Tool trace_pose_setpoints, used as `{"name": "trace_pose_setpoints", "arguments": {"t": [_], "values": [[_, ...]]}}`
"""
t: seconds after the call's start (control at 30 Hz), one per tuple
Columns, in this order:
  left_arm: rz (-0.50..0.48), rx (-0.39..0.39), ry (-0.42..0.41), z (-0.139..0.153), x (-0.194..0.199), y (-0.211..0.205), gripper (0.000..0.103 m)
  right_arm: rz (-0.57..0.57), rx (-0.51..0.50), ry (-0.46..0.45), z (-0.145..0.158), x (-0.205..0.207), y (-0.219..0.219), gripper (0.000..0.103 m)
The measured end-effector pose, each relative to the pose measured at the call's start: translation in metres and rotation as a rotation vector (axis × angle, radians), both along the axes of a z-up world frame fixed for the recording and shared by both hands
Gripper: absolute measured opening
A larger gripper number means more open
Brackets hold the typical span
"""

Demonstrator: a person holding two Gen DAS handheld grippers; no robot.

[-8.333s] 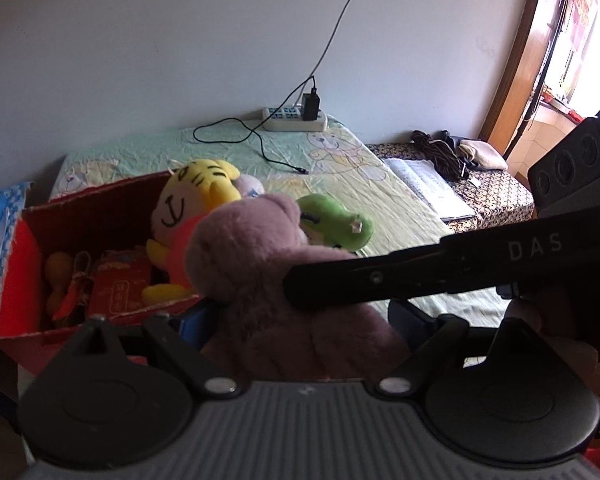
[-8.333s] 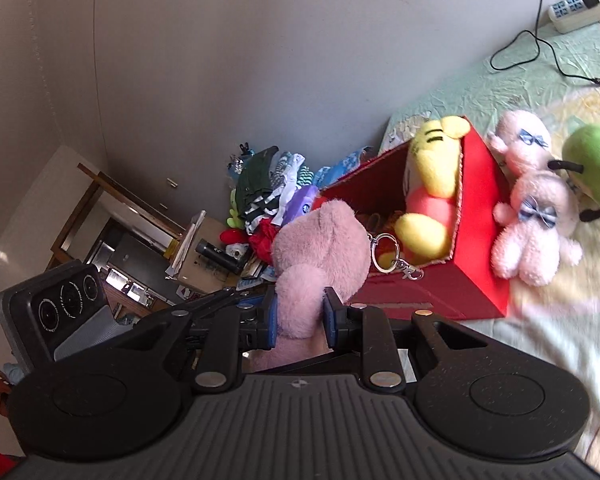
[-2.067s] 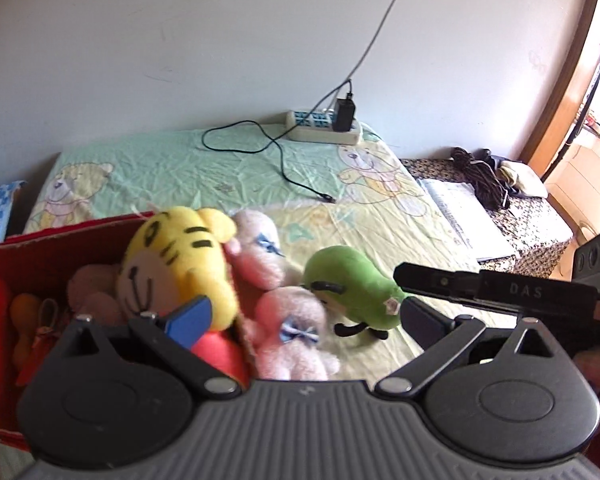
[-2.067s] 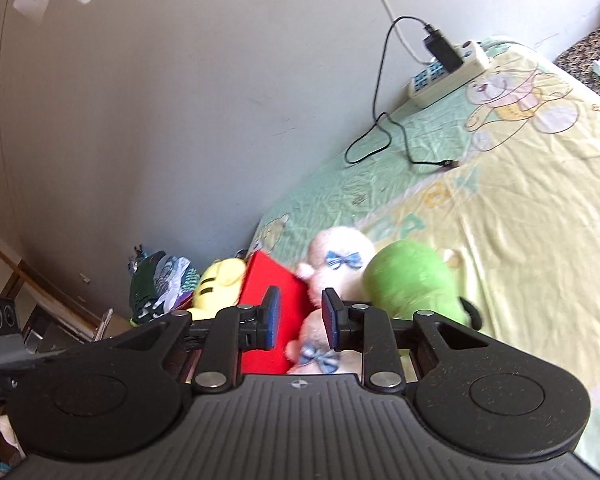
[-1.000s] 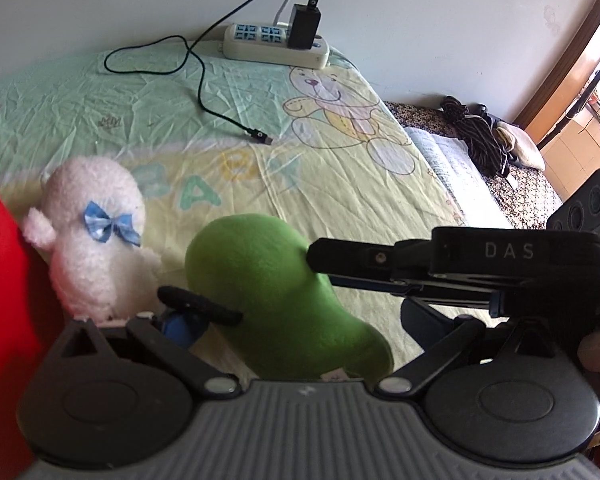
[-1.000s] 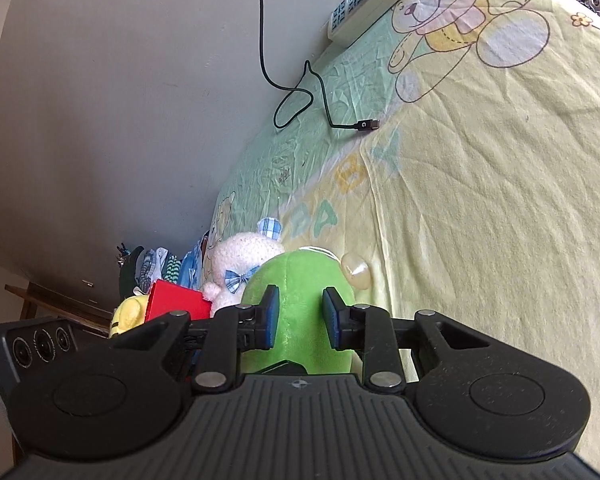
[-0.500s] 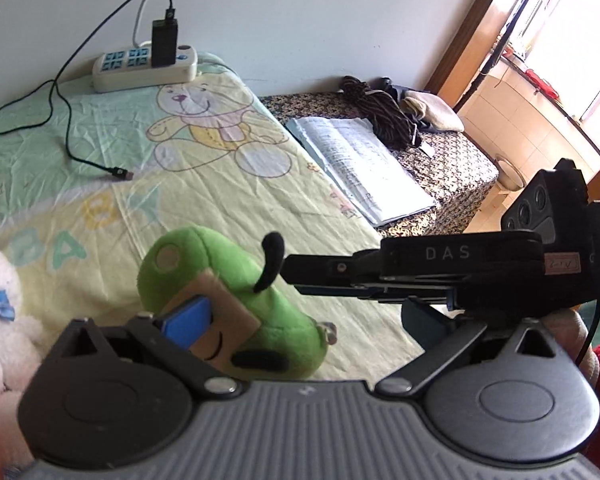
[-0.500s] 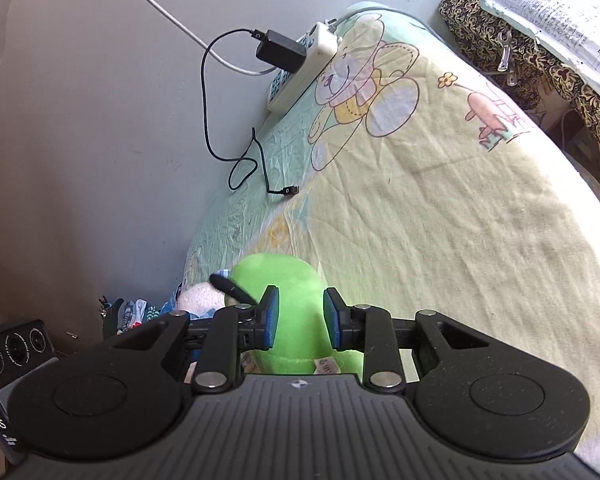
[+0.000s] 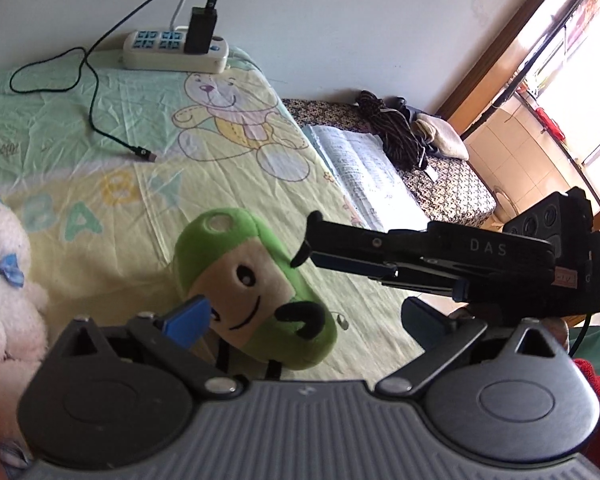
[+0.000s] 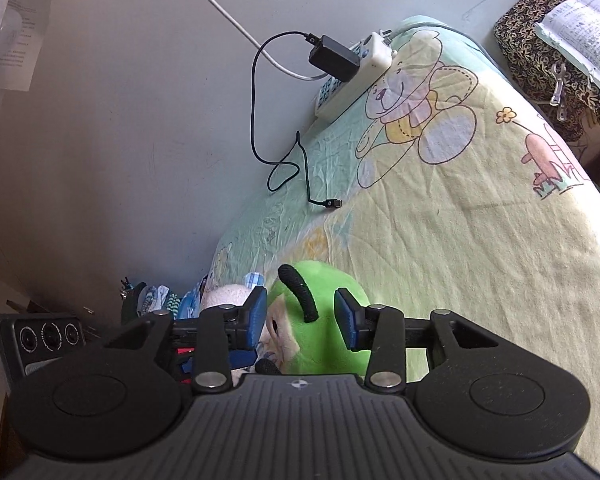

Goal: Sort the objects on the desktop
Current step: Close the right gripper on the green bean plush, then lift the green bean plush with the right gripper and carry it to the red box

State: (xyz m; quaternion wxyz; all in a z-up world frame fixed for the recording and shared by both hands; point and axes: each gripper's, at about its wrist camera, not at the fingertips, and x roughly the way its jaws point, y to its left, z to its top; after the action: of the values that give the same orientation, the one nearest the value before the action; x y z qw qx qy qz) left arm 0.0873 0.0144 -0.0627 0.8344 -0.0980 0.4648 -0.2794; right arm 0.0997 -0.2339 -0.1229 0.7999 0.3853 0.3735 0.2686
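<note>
My right tongs (image 10: pixel 302 316) stand released astride the green plush toy with a tan face (image 10: pixel 320 320), upright on the bed; my left tongs (image 9: pixel 300 316), also spread, flank it.

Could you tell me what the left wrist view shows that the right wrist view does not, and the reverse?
Only the left wrist view shows the right gripper from the side, the dark coiled rope and the wooden door frame.

Only the right wrist view shows the paper sheets on the wall and the striped clothing pile.

Both show the green plush toy with a beige face, the white power strip, the black charging cable, the bear-print bedsheet and the open printed book.
</note>
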Motion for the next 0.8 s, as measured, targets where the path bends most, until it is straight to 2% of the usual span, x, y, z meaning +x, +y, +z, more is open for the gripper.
{"name": "trace_pose_setpoints", "arguments": {"t": [0.2, 0.27, 0.4, 0.8], "values": [[0.085, -0.037, 0.106, -0.027, 0.021, 0.014, 0.1, 0.039, -0.056, 0.018, -0.01, 0.012, 0.012, 0.042], [0.092, -0.036, 0.123, -0.034, 0.028, 0.011, 0.097, 0.023, -0.043, 0.031, -0.014, 0.015, 0.01, 0.042], [0.081, -0.058, 0.171, -0.044, 0.034, 0.005, 0.085, -0.002, 0.013, 0.077, -0.02, 0.016, 0.005, 0.042], [0.07, -0.026, 0.18, -0.045, 0.036, -0.003, 0.081, -0.039, 0.069, 0.172, -0.019, 0.011, 0.006, 0.045]]}}
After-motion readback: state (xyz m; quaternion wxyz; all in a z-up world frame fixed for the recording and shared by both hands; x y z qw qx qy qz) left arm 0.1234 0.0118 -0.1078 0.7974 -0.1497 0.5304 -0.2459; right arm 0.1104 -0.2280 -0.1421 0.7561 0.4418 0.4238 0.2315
